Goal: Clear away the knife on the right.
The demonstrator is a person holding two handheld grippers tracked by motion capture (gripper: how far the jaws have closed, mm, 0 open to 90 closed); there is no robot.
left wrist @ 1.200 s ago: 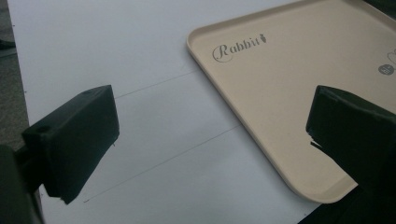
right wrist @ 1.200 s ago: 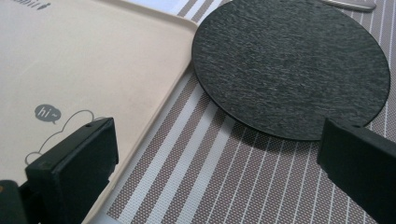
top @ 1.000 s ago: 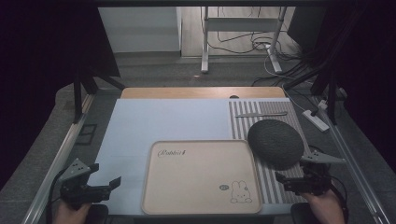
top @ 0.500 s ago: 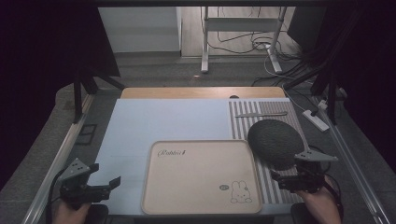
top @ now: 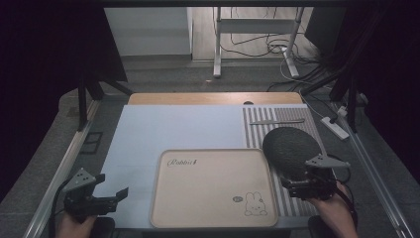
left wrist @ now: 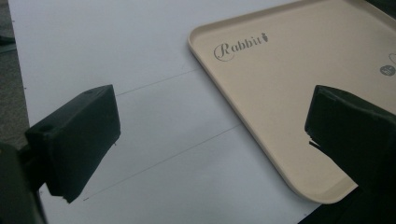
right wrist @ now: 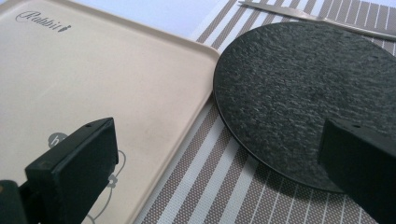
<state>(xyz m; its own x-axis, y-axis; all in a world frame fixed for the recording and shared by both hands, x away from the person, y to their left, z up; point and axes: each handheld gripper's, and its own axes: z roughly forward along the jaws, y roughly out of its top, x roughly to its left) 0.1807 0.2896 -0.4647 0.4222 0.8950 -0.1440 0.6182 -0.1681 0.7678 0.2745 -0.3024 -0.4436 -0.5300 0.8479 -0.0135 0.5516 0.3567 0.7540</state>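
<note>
Tabletop carries a beige tray, striped mat and black disc; dark room behind hides detail. Left tool and right tool are spread, empty.

lab: floor cables, framed rig table

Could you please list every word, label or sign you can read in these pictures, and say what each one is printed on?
"Rabbit", in script with a small carrot mark after it: on the beige tray, at one corner.
A small dark round badge beside the rabbit drawing on the tray: too small to read.
No text shows on the black round plate or the striped mat.
</note>
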